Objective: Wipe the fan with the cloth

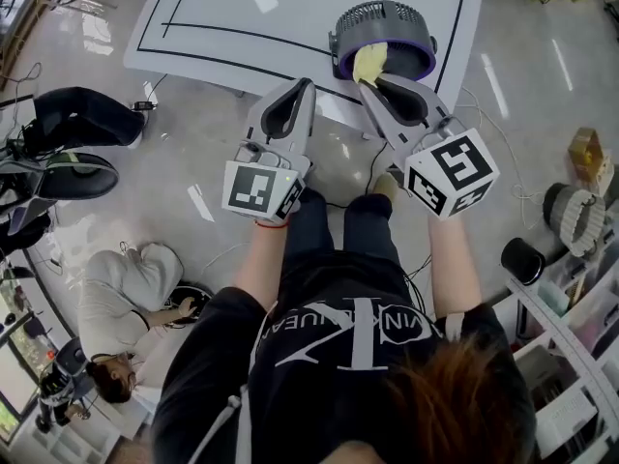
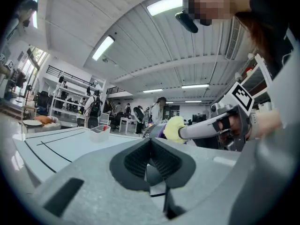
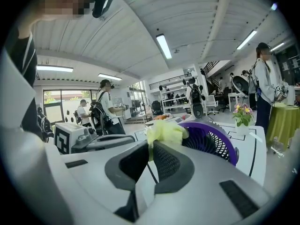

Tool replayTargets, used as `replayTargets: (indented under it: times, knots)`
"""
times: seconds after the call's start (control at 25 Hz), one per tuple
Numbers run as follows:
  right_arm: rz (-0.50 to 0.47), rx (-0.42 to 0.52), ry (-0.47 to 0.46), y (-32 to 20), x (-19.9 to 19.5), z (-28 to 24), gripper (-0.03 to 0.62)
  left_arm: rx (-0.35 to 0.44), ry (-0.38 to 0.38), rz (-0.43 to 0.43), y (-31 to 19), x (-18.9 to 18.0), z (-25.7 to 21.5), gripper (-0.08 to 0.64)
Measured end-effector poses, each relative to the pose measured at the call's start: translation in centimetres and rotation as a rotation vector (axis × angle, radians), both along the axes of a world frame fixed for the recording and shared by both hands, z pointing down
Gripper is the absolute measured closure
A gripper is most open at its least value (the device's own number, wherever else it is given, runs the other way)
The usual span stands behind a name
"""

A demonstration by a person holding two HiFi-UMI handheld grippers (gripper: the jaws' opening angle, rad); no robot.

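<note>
A black short-sleeved T-shirt (image 1: 338, 356) with white lettering is worn, with dark trousers (image 1: 343, 225) and a red wristband (image 1: 272, 224).

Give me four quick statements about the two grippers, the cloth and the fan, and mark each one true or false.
1. The right gripper is closed on the yellow cloth. True.
2. The left gripper grips a corner of that cloth too. False: its fingers are together with nothing between them.
3. The fan has a purple ring around its grille. True.
4. The fan stands on the floor beside the person's feet. False: it rests on the white table, near the table's edge.
</note>
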State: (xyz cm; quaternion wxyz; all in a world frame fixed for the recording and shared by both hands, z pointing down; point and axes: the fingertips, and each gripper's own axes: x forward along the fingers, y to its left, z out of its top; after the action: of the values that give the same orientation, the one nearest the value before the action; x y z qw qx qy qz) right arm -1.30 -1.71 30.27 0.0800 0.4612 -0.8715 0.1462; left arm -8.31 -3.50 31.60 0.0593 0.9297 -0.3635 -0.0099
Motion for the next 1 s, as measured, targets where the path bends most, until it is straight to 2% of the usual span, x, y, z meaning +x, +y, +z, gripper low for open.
replayTargets:
  times: [0.48, 1.0]
  knots:
    - [0.015, 0.01, 0.017, 3.6, 2.0, -2.0, 0.565, 0.047, -0.002, -0.016, 0.6, 0.3, -4.3, 0.549]
    - [0.092, 0.055, 0.06, 5.8, 5.9, -4.2, 0.565, 0.077, -0.009, -0.033, 1.9, 0.1, -7.1, 0.549]
